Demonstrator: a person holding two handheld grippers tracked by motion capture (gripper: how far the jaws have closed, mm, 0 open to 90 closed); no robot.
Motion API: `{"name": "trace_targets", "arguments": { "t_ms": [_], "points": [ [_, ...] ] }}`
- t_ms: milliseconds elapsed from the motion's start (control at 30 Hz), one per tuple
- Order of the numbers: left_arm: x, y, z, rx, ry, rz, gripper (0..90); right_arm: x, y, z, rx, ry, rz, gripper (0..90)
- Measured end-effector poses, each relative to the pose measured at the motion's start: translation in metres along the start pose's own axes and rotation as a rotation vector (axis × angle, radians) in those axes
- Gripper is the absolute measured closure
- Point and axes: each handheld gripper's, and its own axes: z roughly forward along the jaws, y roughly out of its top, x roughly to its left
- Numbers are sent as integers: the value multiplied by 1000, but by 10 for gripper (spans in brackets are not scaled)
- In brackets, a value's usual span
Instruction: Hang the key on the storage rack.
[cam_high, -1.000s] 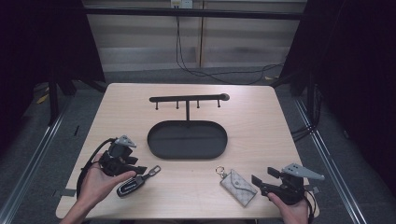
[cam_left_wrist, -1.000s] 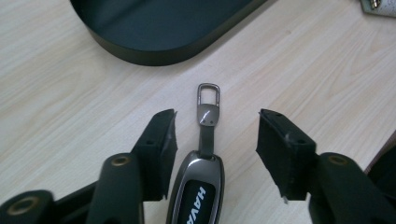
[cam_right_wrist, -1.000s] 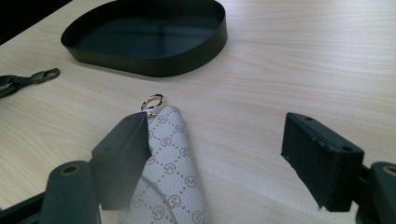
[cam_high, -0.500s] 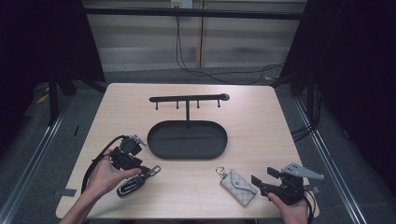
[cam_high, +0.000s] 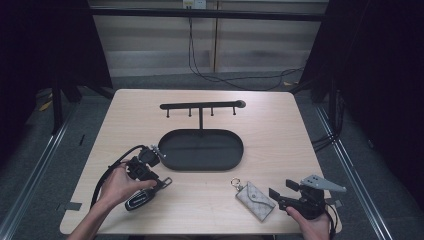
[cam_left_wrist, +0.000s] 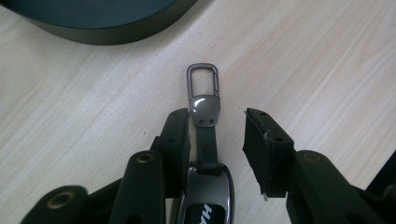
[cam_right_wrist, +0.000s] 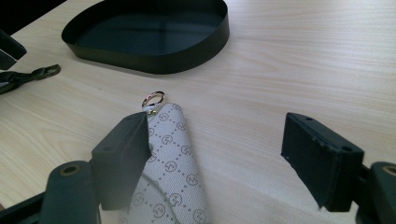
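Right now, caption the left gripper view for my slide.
Left gripper, jaws just closing, straddles the key fob strap on the table.

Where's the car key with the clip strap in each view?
High view: car key lower left, under the left gripper, near the tray's left end.
Left gripper view: bottom centre between the jaws, its clip pointing up.
Right gripper view: the clip alone at the far left edge.
Shared landmark: the black oval tray.
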Motion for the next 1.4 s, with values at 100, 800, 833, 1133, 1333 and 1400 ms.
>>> {"name": "trace_targets", "arguments": {
  "t_ms": [100, 800, 833, 1133, 1333, 1400],
  "points": [
    [1, 1, 4, 13, -3, 1, 627, 0, 0, 0, 1, 1, -1, 234],
    [4, 11, 23, 99, 60, -5, 627, 1, 0, 2, 13, 4, -4, 233],
    [4, 12, 23, 104, 53, -4, 618, 0, 0, 2, 15, 5, -6, 233],
    [1, 16, 29, 125, 73, 10, 653, 0, 0, 3, 22, 8, -4, 231],
    [1, 18, 31, 160, 79, 14, 663, 1, 0, 4, 29, 9, -10, 231],
    [0, 18, 32, 158, 90, 12, 664, 1, 0, 4, 30, 8, -10, 230]
  ]
}}
